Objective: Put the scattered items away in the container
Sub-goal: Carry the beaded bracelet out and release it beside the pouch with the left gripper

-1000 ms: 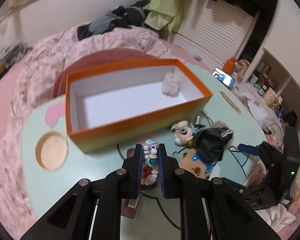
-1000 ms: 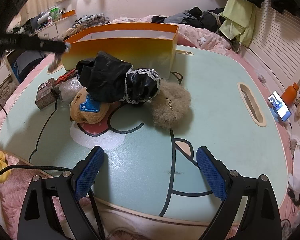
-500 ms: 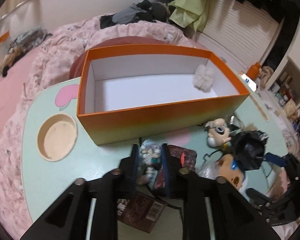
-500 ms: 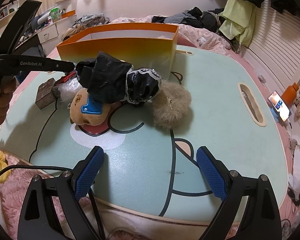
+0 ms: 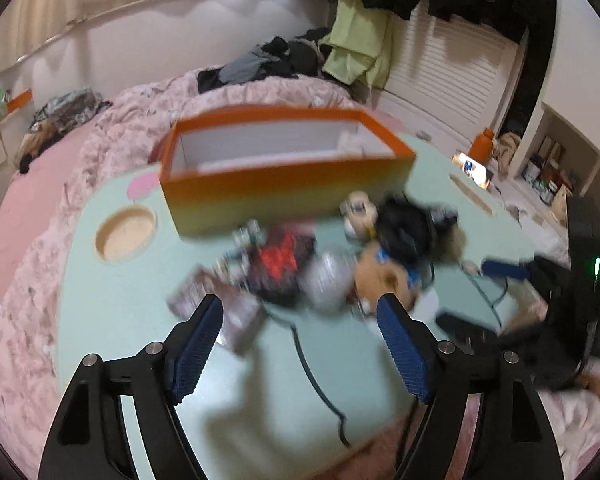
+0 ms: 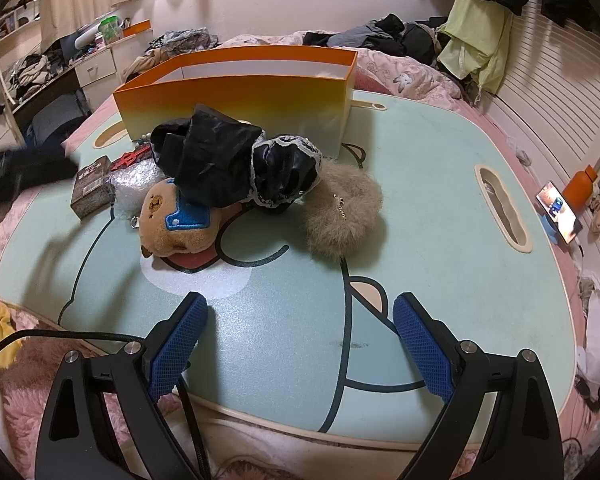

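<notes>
Since the earlier frame, left gripper [image 5: 300, 336] released the beads, jaws wide; right gripper [image 6: 300, 340] wide, empty; box [image 6: 236, 92] nearly empty, pile [image 6: 236, 168] at frame centre remained.

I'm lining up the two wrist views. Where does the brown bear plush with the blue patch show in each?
Left wrist: brown bear plush, blurred, right of centre, above the right fingertip.
Right wrist: bear, left of centre, under the black bag.
Shared landmark: orange box, behind the pile.
</notes>
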`<action>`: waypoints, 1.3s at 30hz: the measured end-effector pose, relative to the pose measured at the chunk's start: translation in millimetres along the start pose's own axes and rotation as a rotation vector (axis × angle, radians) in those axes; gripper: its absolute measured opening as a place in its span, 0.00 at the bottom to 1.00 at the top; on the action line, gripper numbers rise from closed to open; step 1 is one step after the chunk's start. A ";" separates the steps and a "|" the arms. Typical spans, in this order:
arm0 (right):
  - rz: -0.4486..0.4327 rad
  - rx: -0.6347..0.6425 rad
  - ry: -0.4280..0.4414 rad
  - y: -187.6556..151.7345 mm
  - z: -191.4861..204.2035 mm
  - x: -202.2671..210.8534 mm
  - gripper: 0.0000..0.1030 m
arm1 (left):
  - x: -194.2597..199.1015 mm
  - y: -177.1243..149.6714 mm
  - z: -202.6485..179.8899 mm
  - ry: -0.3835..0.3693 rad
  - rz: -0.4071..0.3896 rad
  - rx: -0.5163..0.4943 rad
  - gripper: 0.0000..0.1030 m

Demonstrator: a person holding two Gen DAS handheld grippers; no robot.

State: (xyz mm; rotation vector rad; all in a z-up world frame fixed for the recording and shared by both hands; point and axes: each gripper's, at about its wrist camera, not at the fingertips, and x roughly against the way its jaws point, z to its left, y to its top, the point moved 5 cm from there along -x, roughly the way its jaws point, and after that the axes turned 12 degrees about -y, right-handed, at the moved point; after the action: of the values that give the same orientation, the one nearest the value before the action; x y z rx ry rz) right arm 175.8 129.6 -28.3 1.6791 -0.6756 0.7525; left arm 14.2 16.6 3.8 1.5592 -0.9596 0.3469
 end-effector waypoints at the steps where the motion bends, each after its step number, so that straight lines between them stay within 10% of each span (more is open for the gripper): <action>1: 0.000 0.000 0.000 0.1 0.4 0.1 0.92 | -3.6 -6.9 -2.6 -0.001 0.006 0.001 0.77; 8: 0.001 0.000 0.000 0.4 -1.1 0.2 0.92 | -27.1 -29.0 -4.7 0.091 0.045 -0.019 0.77; 14: 0.001 0.000 0.000 0.5 -1.2 0.2 0.93 | -28.1 -31.3 4.1 0.123 0.032 0.005 1.00; 39: 0.005 0.001 -0.002 -0.8 -0.2 1.0 0.93 | -34.1 -29.8 5.5 0.115 0.014 -0.005 1.00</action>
State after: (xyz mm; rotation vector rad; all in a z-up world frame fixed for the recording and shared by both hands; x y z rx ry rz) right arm 177.1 129.9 -28.0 1.6796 -0.6814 0.7551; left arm 13.5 22.7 -41.5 1.5124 -0.8823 0.4392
